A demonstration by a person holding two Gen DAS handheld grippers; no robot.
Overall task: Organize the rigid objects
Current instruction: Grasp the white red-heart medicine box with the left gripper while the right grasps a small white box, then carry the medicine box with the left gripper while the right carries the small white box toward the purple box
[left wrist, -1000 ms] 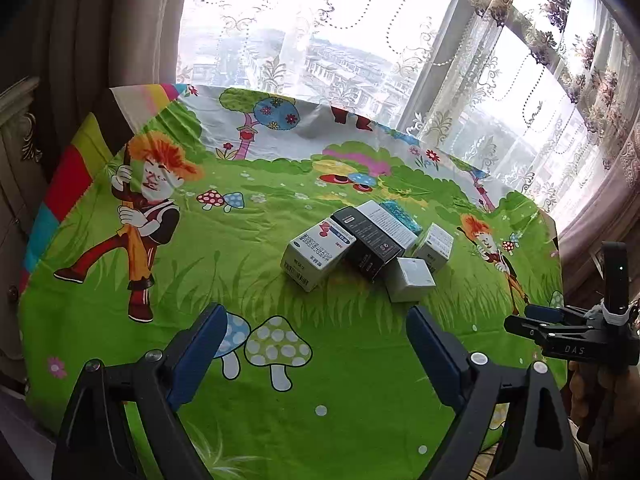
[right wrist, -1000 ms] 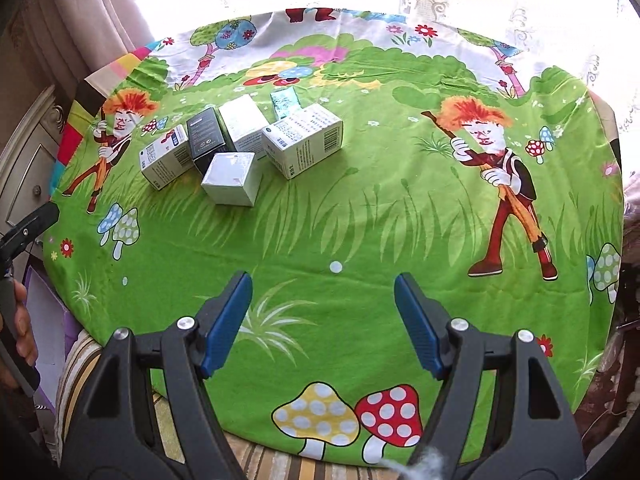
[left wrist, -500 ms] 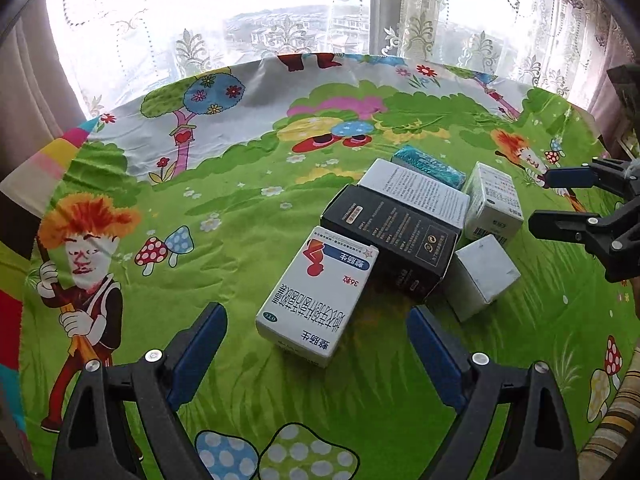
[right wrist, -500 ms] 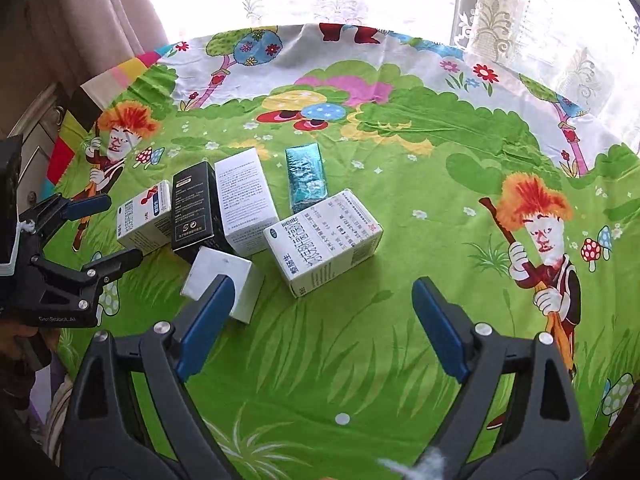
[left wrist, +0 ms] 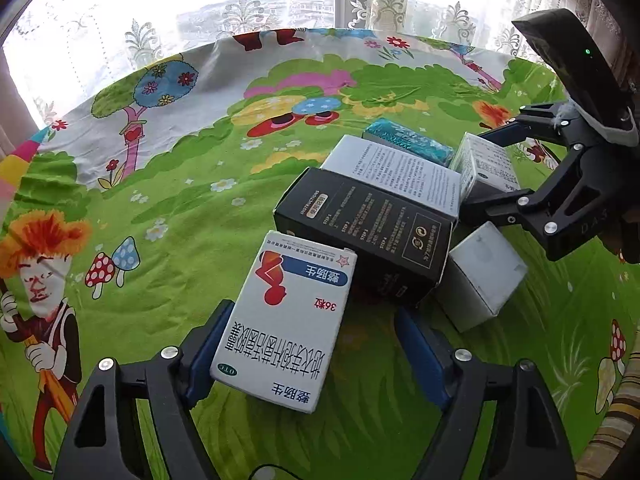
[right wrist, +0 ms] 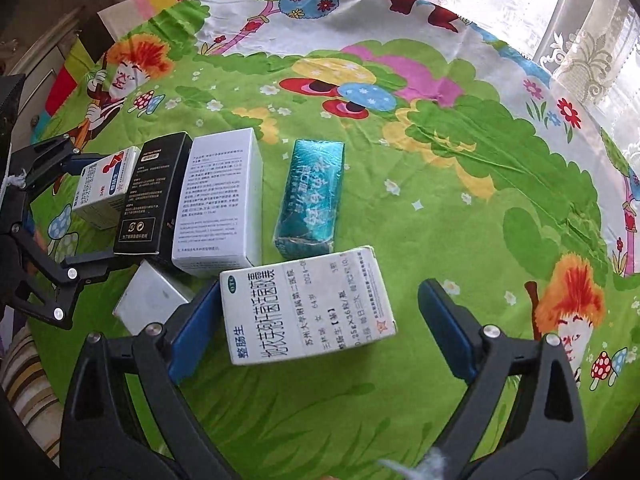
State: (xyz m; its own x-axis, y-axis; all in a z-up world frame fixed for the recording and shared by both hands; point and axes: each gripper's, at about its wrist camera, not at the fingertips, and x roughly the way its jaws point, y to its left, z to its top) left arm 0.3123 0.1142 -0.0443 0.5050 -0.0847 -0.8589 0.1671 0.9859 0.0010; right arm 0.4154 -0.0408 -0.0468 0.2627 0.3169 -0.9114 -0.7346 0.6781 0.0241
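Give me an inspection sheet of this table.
Surface: round table under a cartoon tablecloth.
Job's things: red-figure box, black box, white printed box, teal packet, labelled box and plain white box, clustered together.
Clutter: nothing seen.
Grippers: left gripper open, jaws just been closing, astride the red-figure box; right gripper open, jaws just been opening, astride the labelled box.
Cables: nothing seen.
Surroundings: lace curtains at a bright window.

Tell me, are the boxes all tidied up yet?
Not yet. Nothing looks done: all six boxes lie jumbled on the tablecloth. In hand: the left gripper, jaws just closing, straddles the red-figure medicine box without clamping it; the right gripper, jaws just opening, straddles the green-logo medicine box. Still to do: the black box, white printed box, teal packet and small white box.
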